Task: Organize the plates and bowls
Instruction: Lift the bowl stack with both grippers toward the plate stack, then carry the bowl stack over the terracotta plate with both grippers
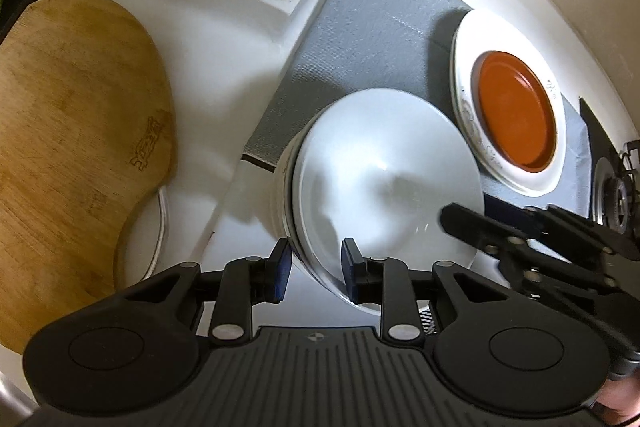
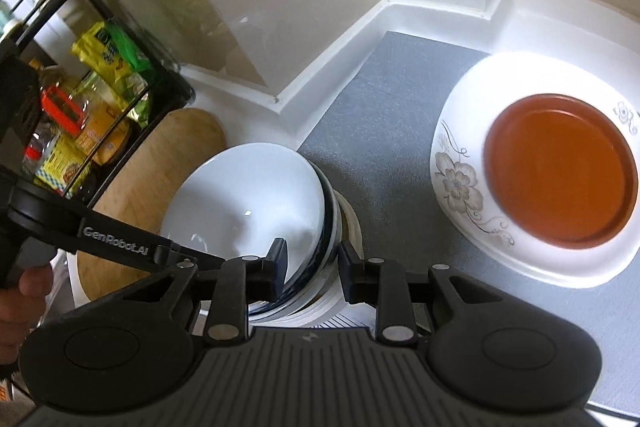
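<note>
We see a glossy white bowl point(image 1: 384, 183), round and smooth, topping a stack of bowls at the near edge of a grey textured mat point(image 1: 360, 39). At its 2 o'clock a flower-printed white plate point(image 2: 480, 187) carries a matte orange saucer point(image 2: 560, 171). The left gripper point(image 1: 316, 269) and right gripper point(image 2: 312, 267) each straddle the bowl's rim, but we cannot tell whether the pads clamp it; a wooden board point(image 1: 76, 131) lies at 9 o'clock.

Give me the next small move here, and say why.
Probably close both grippers on the rim of the white bowl. The left gripper and the right gripper each straddle that rim from opposite sides, with the jaws not visibly pressing on it, so nothing looks gripped for lifting it off the stack.
</note>
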The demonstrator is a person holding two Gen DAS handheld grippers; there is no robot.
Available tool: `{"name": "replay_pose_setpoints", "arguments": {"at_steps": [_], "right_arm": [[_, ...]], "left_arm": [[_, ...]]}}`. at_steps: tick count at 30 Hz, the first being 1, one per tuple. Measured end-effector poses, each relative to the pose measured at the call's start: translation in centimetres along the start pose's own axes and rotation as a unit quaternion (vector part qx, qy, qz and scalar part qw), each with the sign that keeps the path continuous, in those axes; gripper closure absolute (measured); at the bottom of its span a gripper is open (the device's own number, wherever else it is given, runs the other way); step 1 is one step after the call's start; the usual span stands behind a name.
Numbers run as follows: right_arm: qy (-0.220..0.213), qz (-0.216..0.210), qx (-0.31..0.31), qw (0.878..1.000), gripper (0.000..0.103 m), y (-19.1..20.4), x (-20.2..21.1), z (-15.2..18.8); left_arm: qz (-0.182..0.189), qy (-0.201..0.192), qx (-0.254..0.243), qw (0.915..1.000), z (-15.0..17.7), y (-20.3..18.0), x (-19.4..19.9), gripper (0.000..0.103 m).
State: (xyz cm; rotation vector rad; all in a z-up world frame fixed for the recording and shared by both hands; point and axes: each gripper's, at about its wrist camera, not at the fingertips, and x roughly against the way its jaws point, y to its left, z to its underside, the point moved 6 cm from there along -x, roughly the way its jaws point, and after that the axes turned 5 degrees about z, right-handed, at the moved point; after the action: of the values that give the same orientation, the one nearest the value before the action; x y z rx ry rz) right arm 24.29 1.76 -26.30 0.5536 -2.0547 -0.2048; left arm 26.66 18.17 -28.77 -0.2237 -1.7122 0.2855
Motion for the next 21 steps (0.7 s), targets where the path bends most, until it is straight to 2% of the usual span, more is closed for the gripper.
{"name": "replay_pose_setpoints", "arguments": {"at_steps": [2, 10, 13, 14, 16, 19, 21], "right_arm": [[-0.006, -0.012, -0.002, 1.000, 0.075, -0.1, 0.4, -0.1], [-0.015, -0.010, 0.001, 1.000, 0.075, -0.7, 1.0, -1.4], [-0.017, -0.008, 0.002, 1.000, 0.082, -1.2, 0.7, -2.0], [-0.017, -0.010, -0.002, 1.000, 0.087, -1.5, 0.4, -2.1], [-0.006, -0.018, -0.029, 0.999, 0.092, -2.7, -0.5, -2.2], [0.004, -0.069, -0.117, 0.991, 0.091, -4.9, -1.4, -2.2], [0.004, -0.073, -0.114, 0.991, 0.091, -5.0, -1.4, -2.2]], "left_arm": [[0.003, -0.004, -0.007, 1.0000, -0.1, -0.1, 0.0, 0.073], [0.018, -0.019, -0.015, 0.9995, -0.1, 0.2, 1.0, 0.070], [0.037, -0.021, -0.006, 0.9991, -0.1, 0.9, 1.0, 0.070], [0.043, -0.022, -0.002, 0.9989, -0.2, 1.1, 1.0, 0.072], [0.045, -0.027, 0.000, 0.9986, -0.4, 1.4, 1.2, 0.072], [0.059, -0.031, 0.007, 0.9978, -0.7, 1.6, 1.5, 0.072], [0.063, -0.035, 0.006, 0.9974, -0.7, 1.8, 1.8, 0.072]]}}
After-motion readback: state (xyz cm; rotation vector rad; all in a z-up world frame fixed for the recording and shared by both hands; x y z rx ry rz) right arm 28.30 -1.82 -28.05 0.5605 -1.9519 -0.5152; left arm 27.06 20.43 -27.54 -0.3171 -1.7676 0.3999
